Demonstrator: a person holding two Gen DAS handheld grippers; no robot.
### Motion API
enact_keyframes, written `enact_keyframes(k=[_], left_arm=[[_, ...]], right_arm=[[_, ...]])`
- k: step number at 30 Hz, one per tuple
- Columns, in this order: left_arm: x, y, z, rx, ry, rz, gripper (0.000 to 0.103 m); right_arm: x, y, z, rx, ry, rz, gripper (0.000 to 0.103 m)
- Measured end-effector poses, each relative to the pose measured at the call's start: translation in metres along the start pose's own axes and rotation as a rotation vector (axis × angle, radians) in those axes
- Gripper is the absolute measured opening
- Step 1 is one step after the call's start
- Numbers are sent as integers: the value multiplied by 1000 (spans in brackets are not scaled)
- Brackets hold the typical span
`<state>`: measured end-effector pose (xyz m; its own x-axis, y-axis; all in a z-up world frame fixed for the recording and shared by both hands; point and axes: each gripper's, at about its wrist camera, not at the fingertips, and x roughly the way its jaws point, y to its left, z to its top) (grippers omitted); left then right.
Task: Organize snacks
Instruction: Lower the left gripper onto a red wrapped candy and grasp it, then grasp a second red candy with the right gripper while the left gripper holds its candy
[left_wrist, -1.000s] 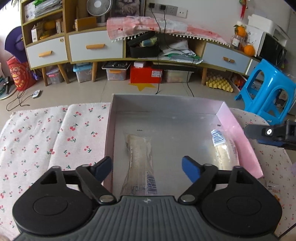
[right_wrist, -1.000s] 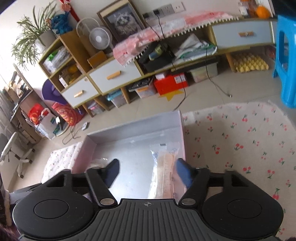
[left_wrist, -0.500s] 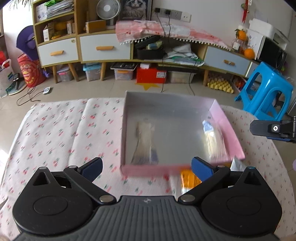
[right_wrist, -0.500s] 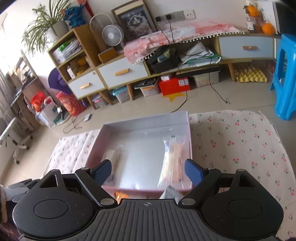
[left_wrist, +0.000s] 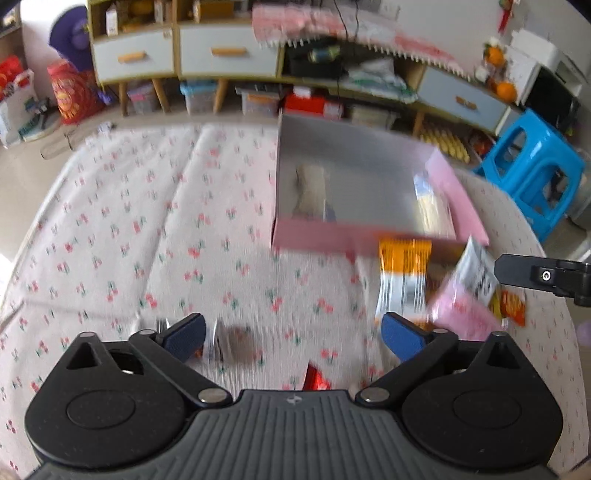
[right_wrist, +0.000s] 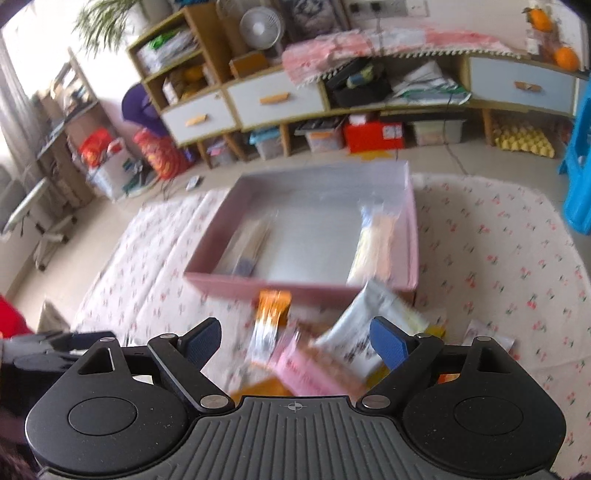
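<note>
Lying only left-view: foil packet (left_wrist: 225, 341)

Both grippers pulled back from over the shallow pink cardboard box (left_wrist: 373, 236), which slid up and away in both views. A loose heap of snack packets, topped by an orange-and-silver wrapper (left_wrist: 404, 273), came into sight before it. The left gripper (left_wrist: 291, 334) and right gripper (right_wrist: 295, 341) spread their jaws wider, the left then narrowing slightly, nothing between them.

My left gripper (left_wrist: 293, 334) hangs wide, nothing between its blue pads, its jaws just narrowed slightly, over the cherry-print white cloth (left_wrist: 147, 229). Ahead sits the shallow pink cardboard box (left_wrist: 314, 234); an orange-and-silver snack packet (left_wrist: 404, 273) lies just before it.
</note>
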<state>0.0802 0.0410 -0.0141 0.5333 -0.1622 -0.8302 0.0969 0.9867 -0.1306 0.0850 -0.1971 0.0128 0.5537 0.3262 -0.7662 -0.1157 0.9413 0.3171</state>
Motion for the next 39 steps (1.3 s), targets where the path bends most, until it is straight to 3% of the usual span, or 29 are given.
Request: enact_keyframes(k=[7, 12, 16, 21, 35, 39], left_arm=[[14, 14, -17, -60, 127, -128, 67], [18, 15, -22, -67, 133, -179, 54], [18, 19, -25, -90, 131, -240, 25], [10, 19, -28, -49, 99, -198, 22], [-17, 59, -27, -119, 9, -108, 21], [-21, 67, -27, -138, 1, -98, 21]], right_arm=[[9, 13, -14, -15, 72, 41, 89], [15, 24, -27, -16, 135, 85, 90], [19, 41, -34, -81, 147, 115, 90], [24, 58, -40, -156, 165, 152, 89], [27, 112, -57, -383, 153, 261, 88], [31, 130, -67, -472, 173, 280, 81]])
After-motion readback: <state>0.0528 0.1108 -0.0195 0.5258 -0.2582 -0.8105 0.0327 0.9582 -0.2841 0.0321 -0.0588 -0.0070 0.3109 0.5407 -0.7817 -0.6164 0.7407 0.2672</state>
